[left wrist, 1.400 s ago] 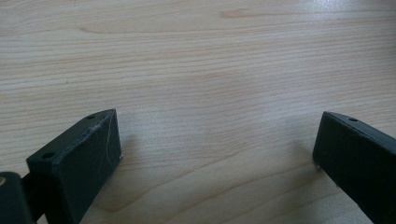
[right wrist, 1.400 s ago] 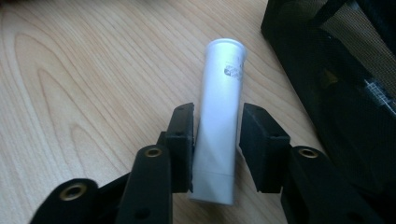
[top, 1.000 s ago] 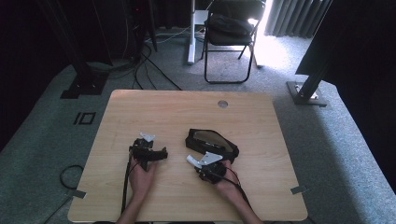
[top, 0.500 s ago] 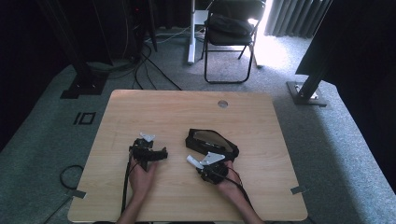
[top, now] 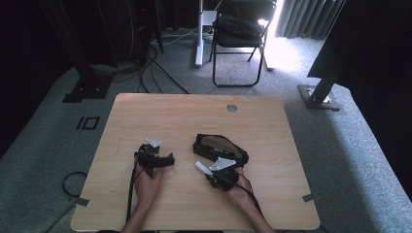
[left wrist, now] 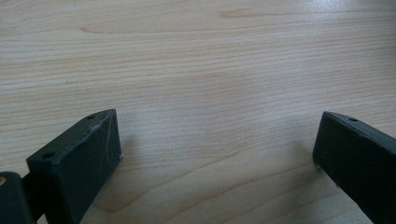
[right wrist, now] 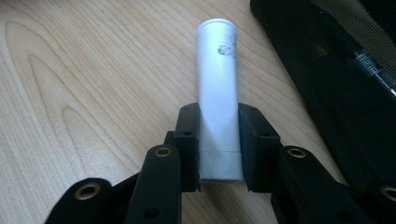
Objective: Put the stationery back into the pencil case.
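Dim room, window glare, soft blur

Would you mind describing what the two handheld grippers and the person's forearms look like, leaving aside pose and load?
Both grippers are black. The left gripper has blocky rectangular jaws with small screw holes. The right gripper has black linkage arms with brass-coloured rivets. Each carries a grey three-cornered plate on top and trails a dark cable. The forearms look bare, with no sleeves visible.

A white tube [right wrist: 217,93] lies lengthwise on the wooden table [right wrist: 70,70], just beside a black mesh pouch [right wrist: 336,70].
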Tool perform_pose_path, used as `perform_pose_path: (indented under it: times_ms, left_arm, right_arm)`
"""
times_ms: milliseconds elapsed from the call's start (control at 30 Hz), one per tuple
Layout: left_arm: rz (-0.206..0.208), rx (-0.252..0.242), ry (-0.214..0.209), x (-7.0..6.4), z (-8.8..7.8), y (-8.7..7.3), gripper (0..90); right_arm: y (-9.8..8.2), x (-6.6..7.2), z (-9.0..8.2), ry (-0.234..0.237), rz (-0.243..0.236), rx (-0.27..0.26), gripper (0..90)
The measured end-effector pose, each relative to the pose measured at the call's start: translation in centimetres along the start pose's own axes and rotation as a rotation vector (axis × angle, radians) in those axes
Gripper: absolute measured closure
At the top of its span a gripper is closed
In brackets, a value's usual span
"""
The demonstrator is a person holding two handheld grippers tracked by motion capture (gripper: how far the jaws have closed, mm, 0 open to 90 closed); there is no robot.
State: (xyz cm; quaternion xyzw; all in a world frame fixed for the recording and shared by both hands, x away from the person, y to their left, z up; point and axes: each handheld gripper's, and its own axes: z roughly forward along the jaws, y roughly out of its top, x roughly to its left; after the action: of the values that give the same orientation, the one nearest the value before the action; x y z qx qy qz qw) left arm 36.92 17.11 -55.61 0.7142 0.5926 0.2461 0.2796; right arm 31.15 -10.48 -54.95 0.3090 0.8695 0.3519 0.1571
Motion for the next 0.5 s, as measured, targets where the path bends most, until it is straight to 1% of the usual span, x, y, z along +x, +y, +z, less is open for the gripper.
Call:
perform_pose_path:
  times_ms: [500]
  left_arm:
    - [0.000,-0.001,0.000,0.00,0.00,0.00,1.2]
  right_arm:
    - [0.31,0.01,-0.84,-0.013,-0.008,-0.033,71.4]
